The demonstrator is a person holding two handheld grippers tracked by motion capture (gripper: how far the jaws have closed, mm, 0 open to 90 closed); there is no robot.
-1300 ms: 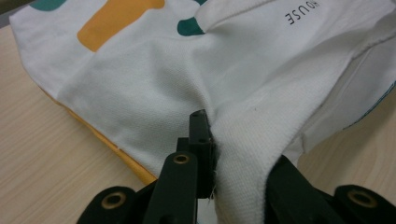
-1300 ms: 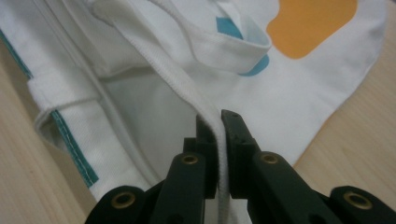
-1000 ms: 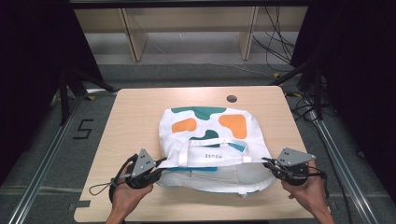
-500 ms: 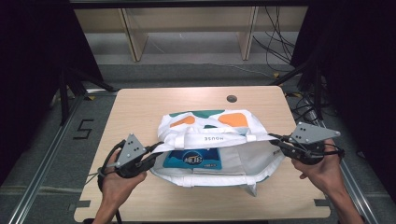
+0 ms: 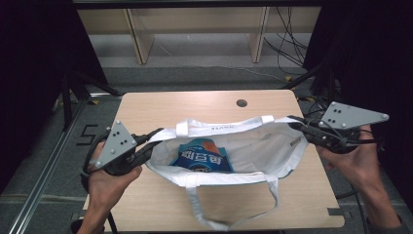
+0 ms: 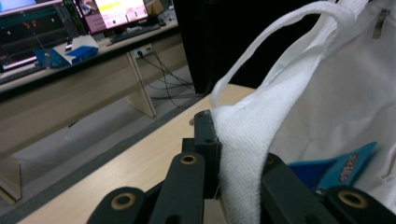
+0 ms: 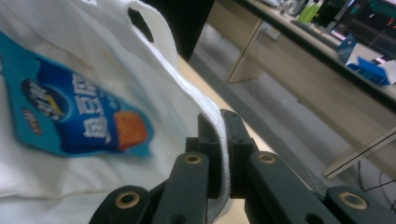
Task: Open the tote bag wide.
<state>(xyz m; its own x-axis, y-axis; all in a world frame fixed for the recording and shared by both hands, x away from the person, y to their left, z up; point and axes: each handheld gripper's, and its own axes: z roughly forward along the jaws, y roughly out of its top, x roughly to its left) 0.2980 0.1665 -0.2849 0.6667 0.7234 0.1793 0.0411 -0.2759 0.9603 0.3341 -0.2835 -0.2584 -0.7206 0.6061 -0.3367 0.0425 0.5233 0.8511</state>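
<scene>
Tote bag [image 5: 253, 151] spread open on table [image 5: 160, 105]; left tool [image 5: 146, 146] and right tool [image 5: 299, 127] clamped on rim; blue snack packet [image 5: 203, 157] inside.

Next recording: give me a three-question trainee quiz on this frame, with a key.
1. True or false: the white tote bag lies folded shut on the table.
2. What is the left gripper clamped on? A) a table leg B) the bag's rim C) the snack packet
3. Fill in: inside the bag lies a ____ snack packet.

Key:
1. False; its mouth is pulled open between the left gripper and the right gripper.
2. B; the left gripper view shows white fabric between the jaws.
3. Blue.
</scene>
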